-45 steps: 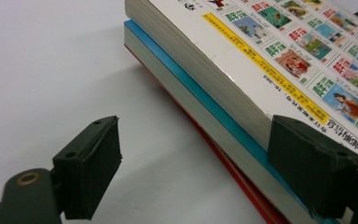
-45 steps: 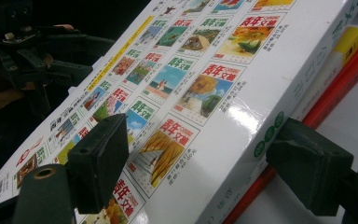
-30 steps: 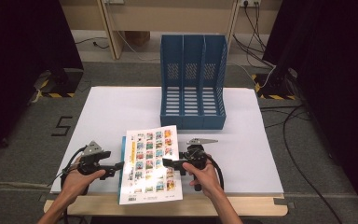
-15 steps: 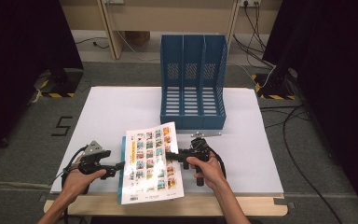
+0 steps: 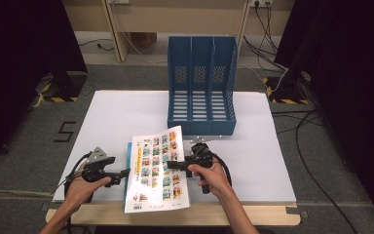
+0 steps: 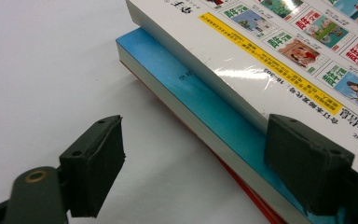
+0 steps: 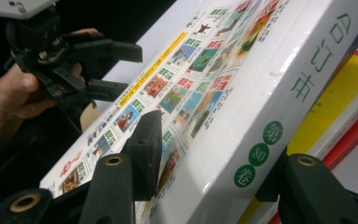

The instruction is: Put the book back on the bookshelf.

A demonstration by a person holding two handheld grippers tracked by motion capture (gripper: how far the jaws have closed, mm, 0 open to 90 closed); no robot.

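Note:
A white book point(image 5: 157, 168) with a grid of colourful pictures lies tilted on top of a blue book point(image 5: 128, 163) near the table's front edge. My right gripper point(image 5: 171, 164) has been closing and is now shut on the white book's point(image 7: 242, 93) right edge. One pad point(image 7: 144, 154) presses on the cover and the other sits under the spine. My left gripper point(image 5: 125, 174) is at the stack's left side, and its jaws have just opened. In the left gripper view the left gripper point(image 6: 193, 163) stands open beside the blue book point(image 6: 200, 93), gripping nothing.
A blue three-slot file rack point(image 5: 201, 105) stands behind the books, open toward me. Yellow point(image 7: 335, 107) and red point(image 7: 354, 135) books lie under the white one. The white table sheet point(image 5: 126, 112) has a wooden front edge point(image 5: 224, 215). Cables trail across the floor at the right.
My right gripper has rolled and shifted a little on the white book's right edge, and the book now tilts up slightly on that side. The left hand has stayed in place.

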